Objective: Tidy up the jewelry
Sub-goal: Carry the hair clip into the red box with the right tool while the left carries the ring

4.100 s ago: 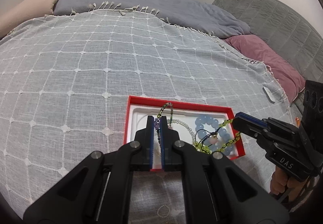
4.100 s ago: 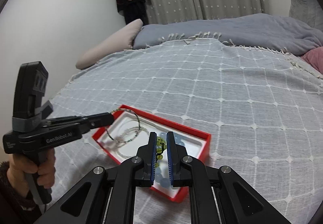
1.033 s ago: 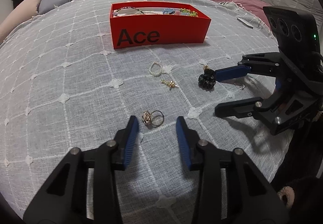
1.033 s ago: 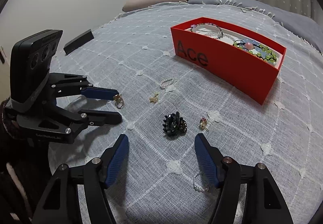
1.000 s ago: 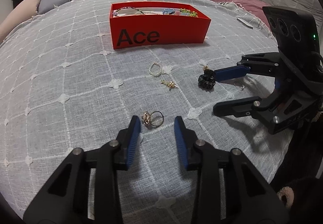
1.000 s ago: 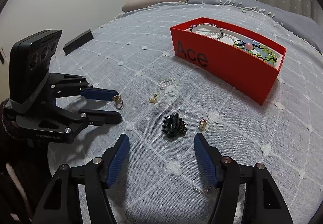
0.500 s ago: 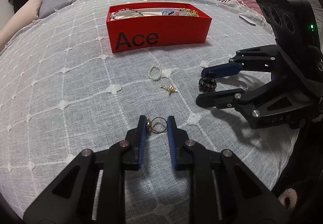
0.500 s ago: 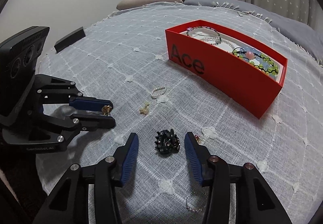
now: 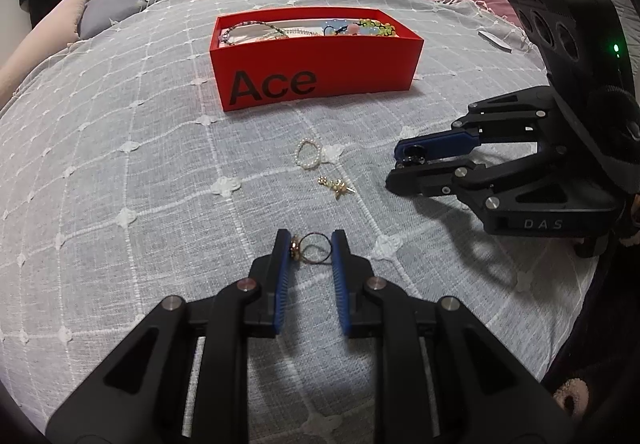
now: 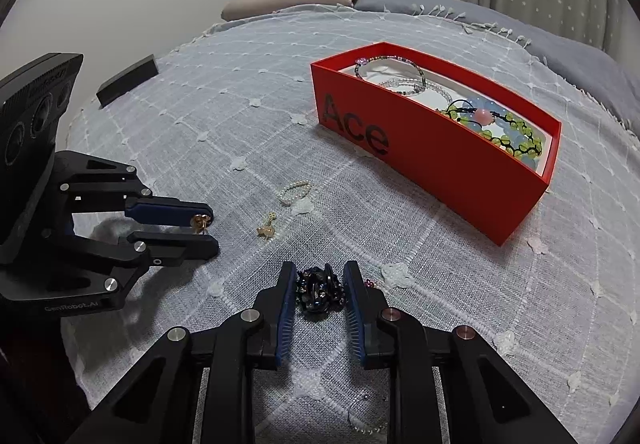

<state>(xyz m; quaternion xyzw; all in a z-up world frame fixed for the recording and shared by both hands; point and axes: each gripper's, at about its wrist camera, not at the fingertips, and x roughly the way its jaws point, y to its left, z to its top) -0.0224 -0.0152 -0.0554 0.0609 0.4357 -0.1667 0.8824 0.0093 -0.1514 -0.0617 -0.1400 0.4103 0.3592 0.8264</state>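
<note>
Red box [image 9: 320, 72] marked "Ace" sits mid-bed on the white grid cover [image 9: 120, 204], bracelets [image 9: 304, 28] heaped inside.

Left wrist view: left gripper [image 9: 310, 244] low over the cover, blue pads [image 9: 283, 264] pressed on a gold ring [image 9: 310, 244] from both sides, ornament end at the left pad, thin hoop at the right one. Ahead, btwn ring and box, a small pearl loop [image 9: 308, 154] and just beside it a gold earring [image 9: 338, 186], both loose on the cloth. Right gripper [image 9: 404, 168] comes in from the right edge, w/ a dark item showing btwn its tips.

Right wrist view: right gripper [image 10: 319, 284] has just been closing; its pads [image 10: 286, 300] now clamp a black clip [image 10: 320, 290] that lies on the cover. Small pink-gold piece [image 10: 370, 283] peeks out just right of the right finger. Pearl loop and earring lie further on, near the box's long wall. Thin ring w/ pearls [image 10: 366, 420] lies near the bottom edge, partly hidden by the gripper frame. Left gripper at left, ring ornament visible at its tips. Dark flat block [image 10: 128, 80] at the far bed edge.
</note>
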